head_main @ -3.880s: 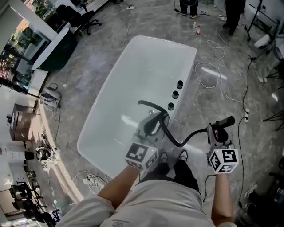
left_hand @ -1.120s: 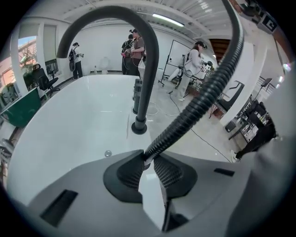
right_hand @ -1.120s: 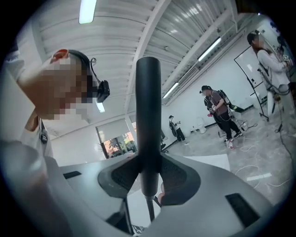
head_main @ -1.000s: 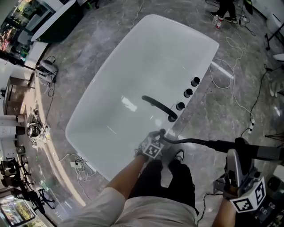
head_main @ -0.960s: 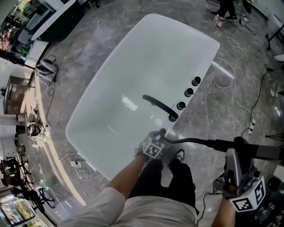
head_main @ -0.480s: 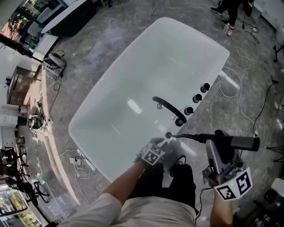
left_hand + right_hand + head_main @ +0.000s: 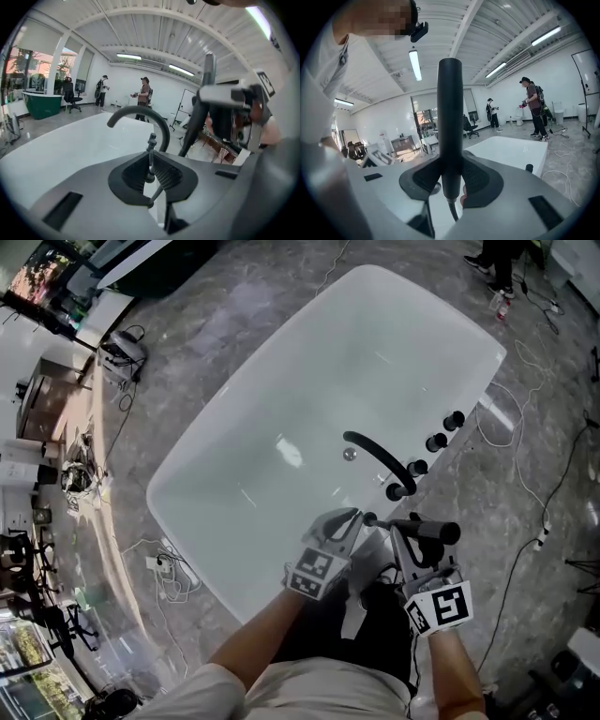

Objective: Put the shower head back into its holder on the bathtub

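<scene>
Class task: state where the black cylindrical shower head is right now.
Head view, lower right: the black cylindrical shower head lies crosswise, clamped in the right gripper, beside the white bathtub's rim near the black curved spout.

Bathtub [image 7: 309,381] seen steeply from overhead in head view, gripper views held close, near level, at its rim, bathtub shared.
</scene>
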The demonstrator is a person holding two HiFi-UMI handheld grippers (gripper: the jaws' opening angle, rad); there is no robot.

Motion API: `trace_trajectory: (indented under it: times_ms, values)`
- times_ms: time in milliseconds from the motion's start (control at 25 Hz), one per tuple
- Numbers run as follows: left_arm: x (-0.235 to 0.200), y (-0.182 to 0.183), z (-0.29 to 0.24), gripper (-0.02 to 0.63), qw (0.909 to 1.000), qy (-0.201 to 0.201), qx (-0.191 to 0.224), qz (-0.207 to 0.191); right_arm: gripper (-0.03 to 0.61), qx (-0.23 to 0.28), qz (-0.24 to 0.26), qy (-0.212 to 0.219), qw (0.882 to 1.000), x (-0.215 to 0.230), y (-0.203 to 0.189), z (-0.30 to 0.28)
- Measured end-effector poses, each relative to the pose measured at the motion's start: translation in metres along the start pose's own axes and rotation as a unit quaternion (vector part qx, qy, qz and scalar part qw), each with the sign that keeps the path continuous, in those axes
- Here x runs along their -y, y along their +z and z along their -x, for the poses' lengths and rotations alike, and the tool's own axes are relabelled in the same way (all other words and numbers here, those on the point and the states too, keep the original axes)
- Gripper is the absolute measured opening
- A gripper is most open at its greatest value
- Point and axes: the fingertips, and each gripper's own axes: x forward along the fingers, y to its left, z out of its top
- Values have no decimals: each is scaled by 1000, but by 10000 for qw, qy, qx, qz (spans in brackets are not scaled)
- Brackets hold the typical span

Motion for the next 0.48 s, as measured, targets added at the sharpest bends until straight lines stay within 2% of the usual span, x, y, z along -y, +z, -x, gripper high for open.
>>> trace_trajectory:
  times_ms: [200, 480]
  values:
    - [-15, 25, 9, 29, 9991, 174, 396, -20, 140, -443, 359, -122, 9983, 1, -63, -26]
    - [-38, 11, 11, 21, 9973, 387, 598, 150, 140, -863, 519, -176, 9948, -1, -140, -60]
